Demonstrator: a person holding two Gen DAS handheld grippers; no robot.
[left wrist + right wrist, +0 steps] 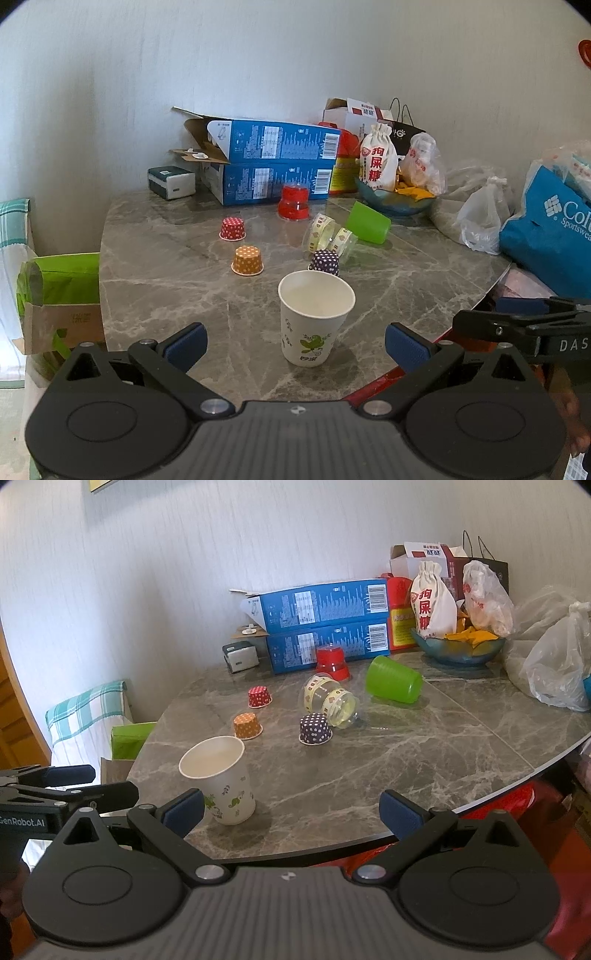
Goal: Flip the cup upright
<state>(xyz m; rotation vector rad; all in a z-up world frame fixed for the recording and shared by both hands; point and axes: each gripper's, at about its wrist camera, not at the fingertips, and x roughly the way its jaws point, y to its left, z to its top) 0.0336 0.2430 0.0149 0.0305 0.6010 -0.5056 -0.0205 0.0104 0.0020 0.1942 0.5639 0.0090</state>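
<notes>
Left gripper (295, 345) black with blue pads, fingers spread wide and released, nothing between them but air; the white paper cup with green leaf print (313, 317) stands upright, mouth up, on the grey marbled stone tabletop (406, 295) just ahead of and between the fingertips, not touched by either. Right gripper (291, 812) likewise spread wide and holding nothing, hovering at the table's near edge; in its view the same paper cup (221, 779) sits just beside its left finger pad (184, 810), contact not clear. Right gripper also shows at the right edge of the left wrist view (524, 325). Behind the cup: small purple polka-dot paper liner cup (324, 262) upside down, orange dotted liner cup (247, 260) upside down, red dotted liner cup (232, 229) upside down further back. Clear plastic cup with yellow patterned bands (328, 234) lying on its side, a green plastic cup (369, 222) tipped on its side just beside it. Red plastic cup stack (293, 202) inverted behind. Far edge against the wall: two stacked blue cardboard boxes (273, 162), white cloth drawstring pouch with red characters (378, 157) in a blue glass bowl (395, 203), clear plastic bags (480, 214).
</notes>
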